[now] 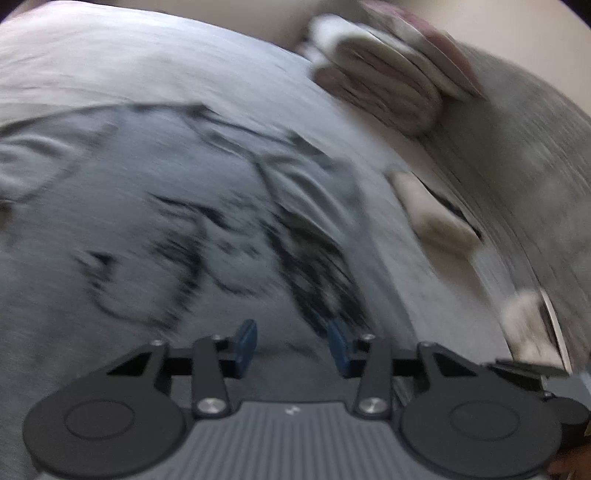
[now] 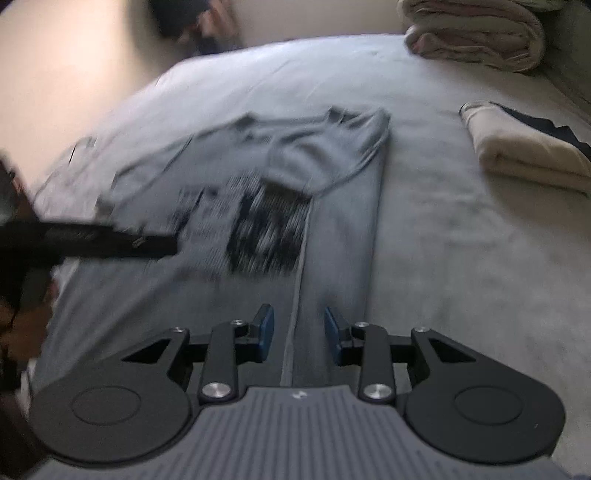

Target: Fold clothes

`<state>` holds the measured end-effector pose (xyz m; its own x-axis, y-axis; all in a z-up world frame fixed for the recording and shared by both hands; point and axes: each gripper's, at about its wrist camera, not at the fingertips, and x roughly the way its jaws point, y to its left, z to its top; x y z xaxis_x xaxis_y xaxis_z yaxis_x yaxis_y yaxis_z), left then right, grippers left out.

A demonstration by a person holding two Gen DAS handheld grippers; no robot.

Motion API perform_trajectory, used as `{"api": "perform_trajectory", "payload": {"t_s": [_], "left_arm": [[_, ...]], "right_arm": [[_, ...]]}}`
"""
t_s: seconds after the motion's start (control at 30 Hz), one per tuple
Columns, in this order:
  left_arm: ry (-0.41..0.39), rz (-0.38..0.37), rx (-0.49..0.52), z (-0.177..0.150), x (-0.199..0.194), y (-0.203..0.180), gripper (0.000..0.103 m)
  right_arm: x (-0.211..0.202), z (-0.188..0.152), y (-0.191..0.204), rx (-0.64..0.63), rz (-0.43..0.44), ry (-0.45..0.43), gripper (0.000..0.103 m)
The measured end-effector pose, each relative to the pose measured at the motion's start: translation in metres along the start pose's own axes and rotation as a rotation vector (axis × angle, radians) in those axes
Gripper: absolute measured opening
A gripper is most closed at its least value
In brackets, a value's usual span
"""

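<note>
A grey T-shirt (image 2: pixel 229 192) with a black print lies flat on the bed, its right side and sleeve folded inward along a straight edge. My right gripper (image 2: pixel 299 334) is open just above the shirt's lower part, straddling the folded edge, with nothing between its blue pads (image 2: pixel 265 328). In the blurred left wrist view the same grey T-shirt (image 1: pixel 166 206) fills the frame. My left gripper (image 1: pixel 291 345) hovers open over the print. The left gripper (image 2: pixel 110 240) also shows as a dark bar reaching in from the left in the right wrist view.
The light grey bed sheet (image 2: pixel 461 240) extends right of the shirt. A folded cream garment (image 2: pixel 517 147) lies at the right. A folded pinkish blanket (image 2: pixel 476 33) sits at the far corner. Pale floor (image 2: pixel 55 66) lies beyond the bed's left edge.
</note>
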<state>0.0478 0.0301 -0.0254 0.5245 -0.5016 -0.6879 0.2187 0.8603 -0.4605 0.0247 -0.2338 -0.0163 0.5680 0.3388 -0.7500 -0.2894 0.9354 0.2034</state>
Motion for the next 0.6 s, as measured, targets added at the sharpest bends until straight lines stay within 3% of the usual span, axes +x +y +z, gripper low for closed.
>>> {"api": "perform_trajectory", "payload": {"t_s": [0.17, 0.4, 0.6], "left_arm": [[0.071, -0.069, 0.14, -0.027, 0.014, -0.034, 0.029], [0.123, -0.21, 0.201, -0.059, 0.024, -0.054, 0.019], [0.106, -0.247, 0.285, -0.077, 0.024, -0.069, 0.017]], "right_arm": [[-0.023, -0.033, 0.005, -0.045, 0.03, 0.014, 0.035], [-0.038, -0.069, 0.002, -0.086, 0.066, 0.047, 0.034], [-0.039, -0.09, -0.001, -0.131, 0.092, 0.088, 0.012]]}}
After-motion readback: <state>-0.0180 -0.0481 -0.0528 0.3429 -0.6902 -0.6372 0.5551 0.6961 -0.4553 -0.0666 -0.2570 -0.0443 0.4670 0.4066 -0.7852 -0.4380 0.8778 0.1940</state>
